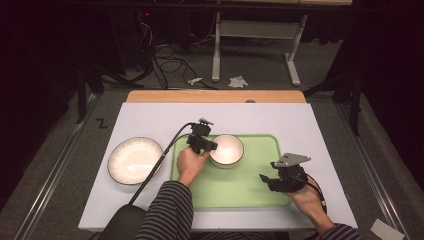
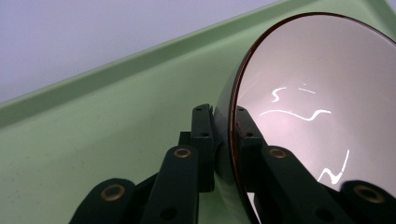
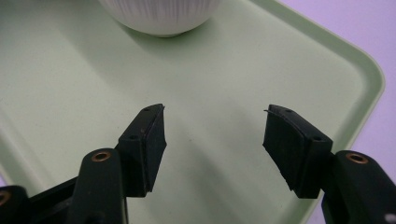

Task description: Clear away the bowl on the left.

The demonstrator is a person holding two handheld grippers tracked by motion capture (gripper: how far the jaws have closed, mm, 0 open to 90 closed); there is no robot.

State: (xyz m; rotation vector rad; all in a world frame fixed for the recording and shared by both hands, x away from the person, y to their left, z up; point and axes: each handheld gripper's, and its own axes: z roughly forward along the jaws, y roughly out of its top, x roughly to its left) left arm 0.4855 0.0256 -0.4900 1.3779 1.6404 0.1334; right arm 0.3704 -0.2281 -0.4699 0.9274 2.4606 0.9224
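A small white bowl [image 1: 227,149] with a dark rim sits on the far left part of the green tray [image 1: 250,185]. My left gripper [image 1: 209,145] is shut on the bowl's left rim; in the left gripper view one jaw is outside and one inside the bowl [image 2: 317,93] wall. My right gripper [image 1: 263,178] hovers open over the tray's right side with nothing between its jaws; its view shows the ribbed bowl [image 3: 161,14] ahead on the tray [image 3: 70,70].
A larger white plate-like bowl [image 1: 135,160] rests on the white mat [image 1: 150,115] left of the tray. A cable runs from the left gripper down past the plate. The table's wooden far edge [image 1: 215,96] lies beyond the mat.
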